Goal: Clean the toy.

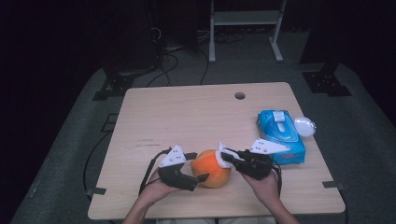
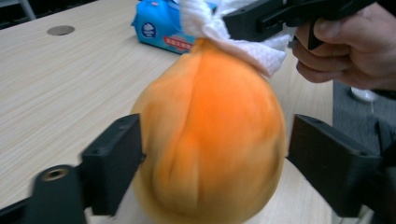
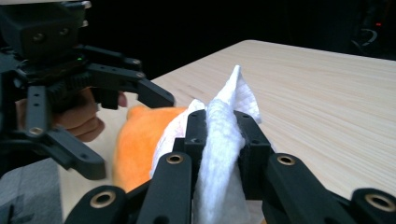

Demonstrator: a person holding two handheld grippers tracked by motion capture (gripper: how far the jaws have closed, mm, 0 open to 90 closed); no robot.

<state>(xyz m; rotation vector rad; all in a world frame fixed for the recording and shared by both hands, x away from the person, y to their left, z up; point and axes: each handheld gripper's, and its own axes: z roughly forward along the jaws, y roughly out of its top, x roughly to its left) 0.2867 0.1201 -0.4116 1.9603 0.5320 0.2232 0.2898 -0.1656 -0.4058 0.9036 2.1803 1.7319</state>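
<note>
Ok so starting at the left: the left gripper sits at the near edge of the wooden table, with the person's left hand coming up from the bottom. Its jaws are spread wide on either side of the orange fruit. In the left gripper view the fruit sits right between the two black jaws; the left one looks like it's touching the skin, the right one stands a bit clear, so I'd call it released rather than a real squeeze.

The fruit itself rests on the table near the front edge, roughly mid-width, right between the two grippers.

Moving right: the right gripper is clenched tight on a white wipe, which is pressed against the upper right side of the fruit. In the right gripper view the wipe is pinched between the jaws and sticks up in a point, with the orange skin just behind it.

Further right, near the table's right edge, lies a blue wipes pack, and just beside that a small white round thing, can't tell what it is.
</note>
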